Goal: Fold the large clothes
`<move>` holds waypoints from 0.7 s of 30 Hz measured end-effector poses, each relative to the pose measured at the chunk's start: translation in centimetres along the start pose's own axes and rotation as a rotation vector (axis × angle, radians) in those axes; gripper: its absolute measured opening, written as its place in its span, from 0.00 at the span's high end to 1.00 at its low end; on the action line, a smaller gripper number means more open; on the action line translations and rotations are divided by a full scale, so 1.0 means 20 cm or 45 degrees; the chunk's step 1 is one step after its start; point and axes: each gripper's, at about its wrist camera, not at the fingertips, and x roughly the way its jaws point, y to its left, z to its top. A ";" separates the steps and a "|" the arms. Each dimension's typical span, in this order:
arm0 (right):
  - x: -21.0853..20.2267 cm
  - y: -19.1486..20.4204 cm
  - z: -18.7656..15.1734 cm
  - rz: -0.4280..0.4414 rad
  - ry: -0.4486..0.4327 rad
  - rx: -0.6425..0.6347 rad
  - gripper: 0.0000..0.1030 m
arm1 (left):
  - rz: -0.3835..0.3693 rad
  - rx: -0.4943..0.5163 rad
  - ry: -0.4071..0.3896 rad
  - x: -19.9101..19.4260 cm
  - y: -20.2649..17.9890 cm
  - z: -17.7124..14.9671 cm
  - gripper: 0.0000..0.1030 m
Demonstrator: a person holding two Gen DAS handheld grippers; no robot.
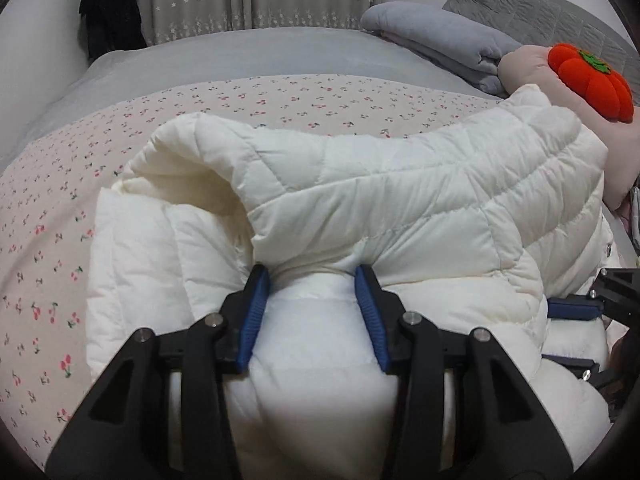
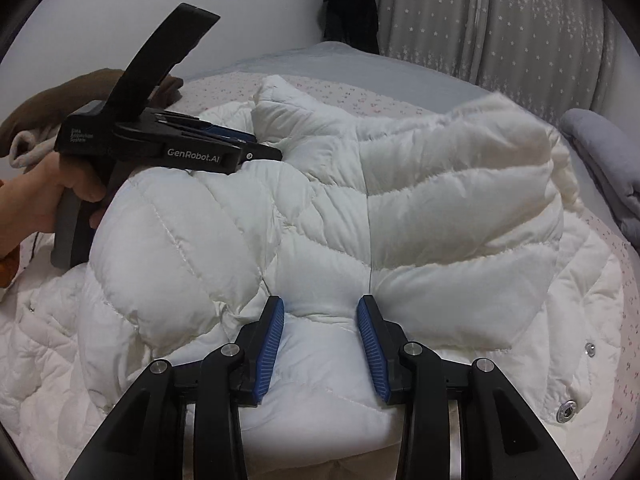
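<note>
The white quilted down jacket [image 1: 400, 200] lies on the bed, over a cherry-print sheet [image 1: 60, 240], and fills the centre of both wrist views. The left gripper [image 1: 312, 280] stands at 6 o'clock in its own view with its blue pads [image 1: 256, 312] pressed into a thick roll of jacket fabric; the jaws are part-way apart only because the padding fills the gap, so it is judged to be pinching the jacket. The right gripper [image 2: 320, 312] shows the same condition at 6 o'clock in its view, pads set into a bunched hem or edge. In the right wrist view the left gripper appears again at 9 o'clock, held in the person's left hand [image 2: 44, 200], its nose buried in the fabric. One section of the jacket is raised and doubled over the body, its free edge running from 11 to 2 o'clock. Snap buttons [image 2: 566, 410] on the front placket show at 4 o'clock, lying flat on the sheet. Assessment: a fold is under way, not complete; the lifted section is not yet laid flat, and whether the sleeves are tucked cannot be told. Remaining work appears to be setting this fold down, smoothing it, and at least one further fold. A red pumpkin cushion [image 1: 588, 80] and grey folded bedding [image 1: 440, 40] sit at 2 o'clock, clear of the work.
</note>
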 end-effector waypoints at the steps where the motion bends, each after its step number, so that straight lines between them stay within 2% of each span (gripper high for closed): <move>1: 0.01 0.00 0.00 -0.003 0.005 0.011 0.61 | 0.000 -0.014 0.001 -0.01 0.00 0.01 0.53; 5: -0.04 0.00 0.06 -0.020 0.035 0.004 0.61 | 0.022 -0.025 -0.004 -0.11 0.00 0.04 0.53; 6: -0.06 -0.01 0.08 -0.020 0.025 0.002 0.60 | 0.019 -0.008 -0.037 -0.17 -0.02 0.04 0.53; 8: -0.13 -0.04 0.11 -0.037 -0.033 0.007 0.57 | -0.006 0.040 -0.117 -0.25 -0.04 0.03 0.53; 9: -0.15 -0.05 0.13 -0.049 -0.069 0.015 0.52 | -0.028 0.065 -0.136 -0.28 -0.06 0.03 0.53; 11: -0.21 -0.07 0.18 -0.087 -0.131 0.036 0.44 | -0.070 0.114 -0.146 -0.32 -0.09 0.02 0.52; 14: -0.23 -0.12 0.22 -0.121 -0.161 0.109 0.42 | -0.068 0.220 -0.127 -0.33 -0.13 -0.05 0.52; 17: -0.17 -0.21 0.16 -0.140 -0.105 0.182 0.42 | -0.027 0.293 -0.094 -0.29 -0.15 -0.11 0.52; 19: -0.07 -0.25 0.12 -0.142 -0.001 0.205 0.42 | -0.016 0.300 -0.054 -0.23 -0.15 -0.14 0.52; 21: -0.03 -0.27 0.09 -0.118 0.022 0.230 0.42 | -0.003 0.316 -0.025 -0.19 -0.18 -0.15 0.52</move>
